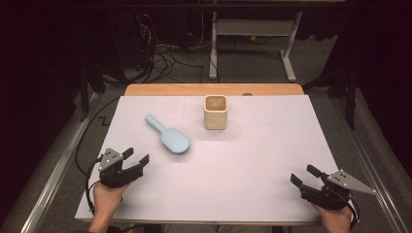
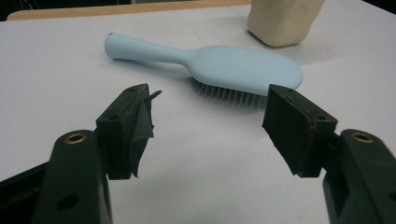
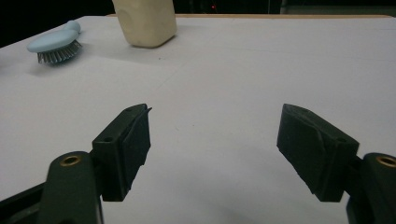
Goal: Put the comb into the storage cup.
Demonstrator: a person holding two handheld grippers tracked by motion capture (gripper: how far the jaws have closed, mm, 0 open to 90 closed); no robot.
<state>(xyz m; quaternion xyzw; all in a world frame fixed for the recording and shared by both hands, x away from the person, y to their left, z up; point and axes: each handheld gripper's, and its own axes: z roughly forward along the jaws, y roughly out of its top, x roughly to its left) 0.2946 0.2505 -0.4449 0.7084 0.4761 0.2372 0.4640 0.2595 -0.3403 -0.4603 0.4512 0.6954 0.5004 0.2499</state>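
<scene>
Hairbrush [image 1: 168, 137] seen bristles-down on table [image 1: 233, 174], at 1 o'clock from left gripper [image 1: 137, 158]; cup [image 1: 215, 112] beyond. Both grippers' jaws held apart, nothing gripped; right gripper [image 1: 305, 175] well clear.

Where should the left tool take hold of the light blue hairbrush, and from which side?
Probably the handle: the hairbrush lies bristles down, its narrow round handle pointing away toward the far left. The open left tool could come from above, jaws straddling the handle crosswise.
</scene>
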